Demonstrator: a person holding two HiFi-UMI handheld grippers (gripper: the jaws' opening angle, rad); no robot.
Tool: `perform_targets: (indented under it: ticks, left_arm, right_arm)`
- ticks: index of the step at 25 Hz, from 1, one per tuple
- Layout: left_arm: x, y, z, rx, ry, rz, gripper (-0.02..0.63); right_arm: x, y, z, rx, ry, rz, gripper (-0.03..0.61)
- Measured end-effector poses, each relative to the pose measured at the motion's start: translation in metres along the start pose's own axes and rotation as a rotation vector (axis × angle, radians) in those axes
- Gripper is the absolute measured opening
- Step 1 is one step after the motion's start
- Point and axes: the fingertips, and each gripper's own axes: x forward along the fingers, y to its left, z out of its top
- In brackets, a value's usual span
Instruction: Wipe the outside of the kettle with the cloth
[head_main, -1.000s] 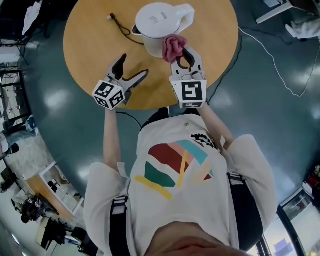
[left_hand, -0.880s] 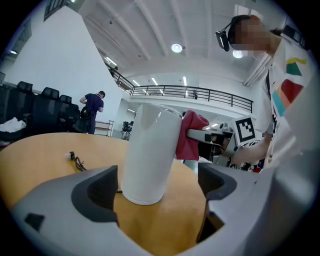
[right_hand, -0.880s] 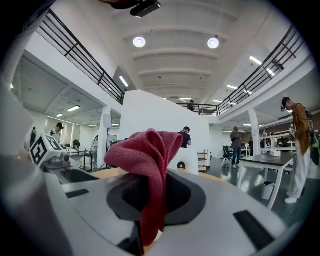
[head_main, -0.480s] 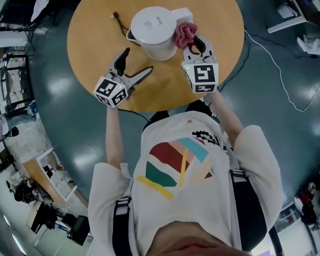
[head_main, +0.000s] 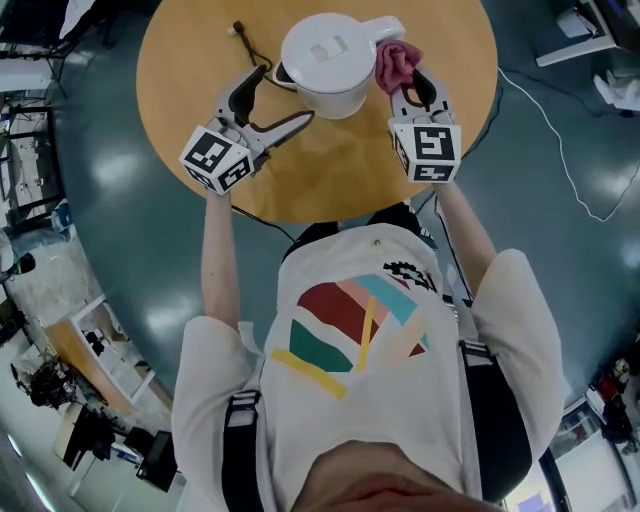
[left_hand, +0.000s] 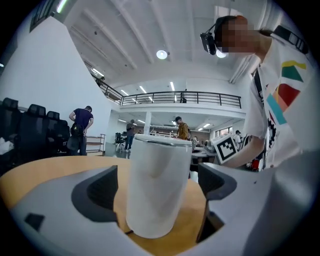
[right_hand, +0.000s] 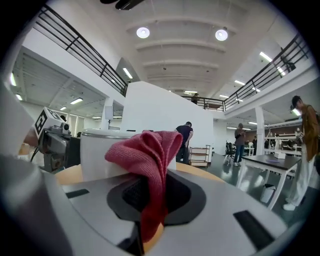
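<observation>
Round wooden table (head_main: 340, 170), far edge: white kettle (head_main: 330, 62). Left hand-held gripper (head_main: 286, 94) open, facing kettle. Right hand-held gripper (head_main: 418, 88) clamped on red cloth (head_main: 393, 62) beside kettle.

Bright overhead ceiling lights, sharp focus, strong fisheye bending, dark corners

A white kettle (head_main: 330, 60) stands near the top middle of the frame on a round wooden table (head_main: 330, 185). The right gripper (head_main: 408, 85) pinches a pink cloth (head_main: 397, 62), which seems to touch the kettle's right side. The left gripper (head_main: 280, 98), just left of the kettle, has its jaws wide apart. A black cord (head_main: 240, 32) lies at the upper left.
</observation>
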Motion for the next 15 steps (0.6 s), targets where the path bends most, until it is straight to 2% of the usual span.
perform_targets:
  ticks: [3,6,9,12,15]
  left_arm:
    - [-0.008,0.005,0.002,-0.033,-0.036,-0.009,0.531]
    - [-0.019,0.010,-0.012,-0.037,-0.013,-0.005,0.529]
    - [-0.037,0.013,-0.038,-0.082,0.018,-0.013,0.531]
    - [-0.057,0.012,-0.070,-0.118,0.082,-0.018,0.531]
    - [-0.074,0.017,-0.091,-0.148,0.122,-0.005,0.531]
  right_arm:
    - [-0.022,0.014,-0.014,0.088,0.013,-0.056,0.048]
    - [-0.038,0.051,-0.033,0.154,0.018,-0.074,0.048]
    - [-0.039,0.101,-0.053,0.197,0.028,-0.064,0.048]
    - [-0.032,0.145,-0.070,0.192,0.042,-0.050,0.047]
    - [-0.013,0.178,-0.086,0.116,0.071,-0.016,0.048]
